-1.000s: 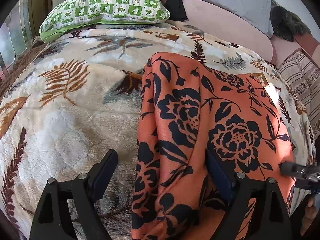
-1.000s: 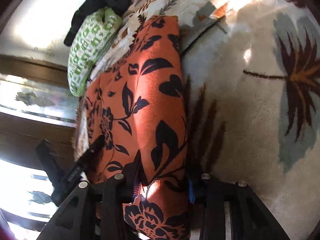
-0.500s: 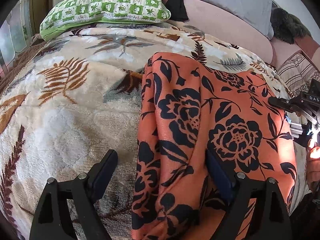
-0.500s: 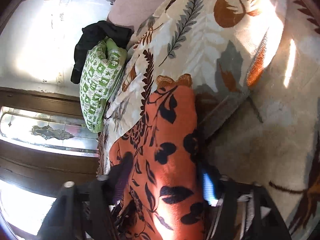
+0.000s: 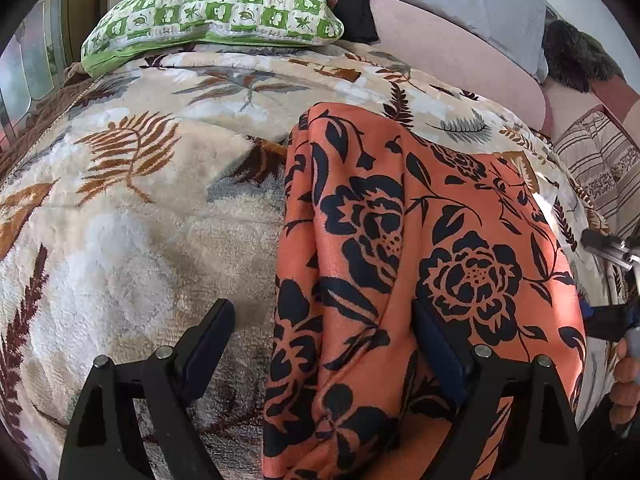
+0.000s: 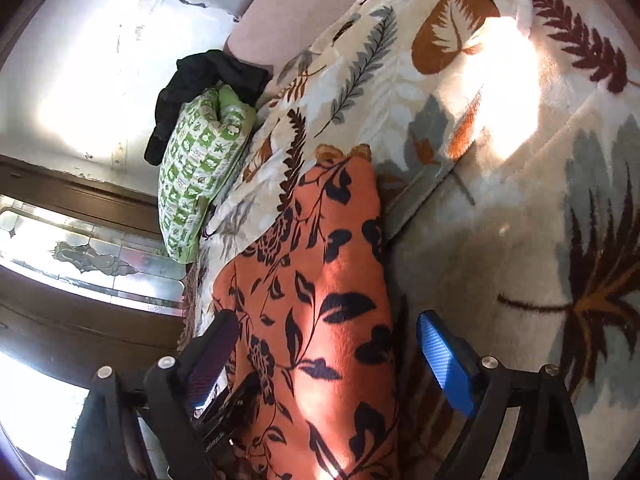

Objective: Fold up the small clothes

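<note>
An orange garment with a black flower print point(image 5: 400, 264) lies folded lengthwise on a leaf-patterned fleece blanket point(image 5: 132, 216). My left gripper point(image 5: 324, 344) is open; its left finger rests on the blanket and its right finger sits in a fold of the garment's near end. In the right wrist view the same garment point(image 6: 320, 300) runs between the open fingers of my right gripper point(image 6: 328, 344), which holds nothing. The right gripper also shows at the right edge of the left wrist view point(image 5: 612, 280).
A green checked pillow point(image 5: 212, 4) and a black garment point(image 5: 356, 4) lie at the head of the bed. A grey pillow point(image 5: 472, 4) and a striped cushion point(image 5: 600, 168) are at the right. A dark wooden window frame point(image 6: 80, 200) stands behind.
My right gripper has opened, let go of the orange garment and drawn back from it. My left gripper and the garment's near end have stayed still.
</note>
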`<act>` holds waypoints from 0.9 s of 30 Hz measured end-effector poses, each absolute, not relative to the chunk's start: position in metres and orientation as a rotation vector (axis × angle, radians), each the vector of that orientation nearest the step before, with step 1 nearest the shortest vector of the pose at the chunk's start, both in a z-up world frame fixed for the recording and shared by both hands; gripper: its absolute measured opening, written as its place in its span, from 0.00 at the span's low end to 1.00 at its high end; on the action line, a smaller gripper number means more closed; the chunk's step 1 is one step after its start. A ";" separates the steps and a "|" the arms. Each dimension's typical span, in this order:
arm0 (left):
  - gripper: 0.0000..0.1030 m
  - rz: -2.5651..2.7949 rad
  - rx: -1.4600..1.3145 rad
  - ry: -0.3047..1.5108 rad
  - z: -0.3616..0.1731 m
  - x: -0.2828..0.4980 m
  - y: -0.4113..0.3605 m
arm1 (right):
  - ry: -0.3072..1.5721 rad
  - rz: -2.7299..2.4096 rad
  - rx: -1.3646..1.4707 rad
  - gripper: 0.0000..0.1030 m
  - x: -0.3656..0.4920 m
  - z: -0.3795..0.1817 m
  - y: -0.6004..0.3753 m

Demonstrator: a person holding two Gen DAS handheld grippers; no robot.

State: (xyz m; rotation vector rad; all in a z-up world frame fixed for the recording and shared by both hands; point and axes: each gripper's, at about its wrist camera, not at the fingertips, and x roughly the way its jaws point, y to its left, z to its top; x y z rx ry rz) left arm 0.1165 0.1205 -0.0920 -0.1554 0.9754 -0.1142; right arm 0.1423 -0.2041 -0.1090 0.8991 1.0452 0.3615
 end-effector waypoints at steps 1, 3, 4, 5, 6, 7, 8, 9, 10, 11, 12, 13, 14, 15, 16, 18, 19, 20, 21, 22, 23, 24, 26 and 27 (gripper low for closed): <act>0.88 -0.114 -0.155 0.974 -0.092 0.116 0.120 | 1.089 0.356 0.894 0.90 0.143 -0.119 -0.201; 0.88 -0.113 -0.157 0.974 -0.092 0.115 0.121 | 1.137 0.368 0.853 0.56 0.141 -0.125 -0.193; 0.88 -0.112 -0.158 0.973 -0.092 0.114 0.121 | 1.120 0.400 0.818 0.38 0.140 -0.117 -0.187; 0.88 -0.111 -0.162 0.973 -0.092 0.114 0.122 | 1.093 0.395 0.765 0.35 0.138 -0.104 -0.182; 0.88 -0.110 -0.164 0.973 -0.092 0.114 0.122 | 1.072 0.394 0.715 0.35 0.136 -0.093 -0.178; 0.88 -0.111 -0.164 0.974 -0.092 0.114 0.122 | 1.067 0.392 0.684 0.35 0.137 -0.090 -0.175; 0.88 -0.114 -0.162 0.975 -0.092 0.114 0.120 | 1.096 0.370 0.667 0.35 0.139 -0.097 -0.174; 0.88 -0.113 -0.156 0.975 -0.091 0.114 0.119 | 1.154 0.340 0.665 0.37 0.144 -0.110 -0.175; 0.88 -0.111 -0.153 0.971 -0.091 0.114 0.119 | 1.174 0.331 0.697 0.43 0.143 -0.119 -0.180; 0.88 -0.113 -0.161 0.971 -0.091 0.113 0.121 | 1.154 0.325 0.734 0.60 0.139 -0.119 -0.185; 0.88 -0.116 -0.172 0.972 -0.091 0.113 0.122 | 1.121 0.315 0.743 0.67 0.132 -0.113 -0.189; 0.88 -0.118 -0.179 0.971 -0.091 0.112 0.123 | 1.083 0.292 0.717 0.69 0.125 -0.105 -0.192; 0.88 -0.123 -0.189 0.970 -0.089 0.111 0.124 | 1.047 0.261 0.673 0.70 0.118 -0.095 -0.194; 0.88 -0.132 -0.206 0.968 -0.086 0.110 0.127 | 1.012 0.235 0.628 0.70 0.111 -0.083 -0.195; 0.87 -0.146 -0.237 0.958 -0.081 0.107 0.132 | 0.974 0.239 0.604 0.70 0.106 -0.071 -0.195; 0.87 -0.166 -0.330 0.914 -0.066 0.095 0.151 | 0.927 0.286 0.577 0.70 0.098 -0.050 -0.190; 0.87 -0.180 -0.389 0.897 -0.060 0.089 0.162 | 0.907 0.319 0.556 0.70 0.096 -0.040 -0.185; 0.87 -0.199 -0.467 0.891 -0.057 0.081 0.176 | 0.891 0.360 0.528 0.71 0.095 -0.032 -0.177; 0.87 -0.215 -0.522 0.894 -0.057 0.076 0.184 | 0.886 0.400 0.496 0.73 0.096 -0.027 -0.166; 0.87 -0.242 -0.579 0.916 -0.062 0.071 0.191 | 0.892 0.441 0.475 0.73 0.100 -0.026 -0.155; 0.87 -0.257 -0.608 0.944 -0.068 0.070 0.194 | 0.904 0.487 0.463 0.73 0.105 -0.027 -0.143; 0.85 -0.268 -0.628 0.970 -0.074 0.069 0.196 | 0.916 0.513 0.452 0.73 0.108 -0.030 -0.137; 0.80 -0.267 -0.629 1.005 -0.083 0.072 0.193 | 0.962 0.525 0.437 0.73 0.116 -0.042 -0.126; 0.71 -0.280 -0.629 1.042 -0.089 0.075 0.190 | 0.999 0.545 0.442 0.73 0.118 -0.052 -0.119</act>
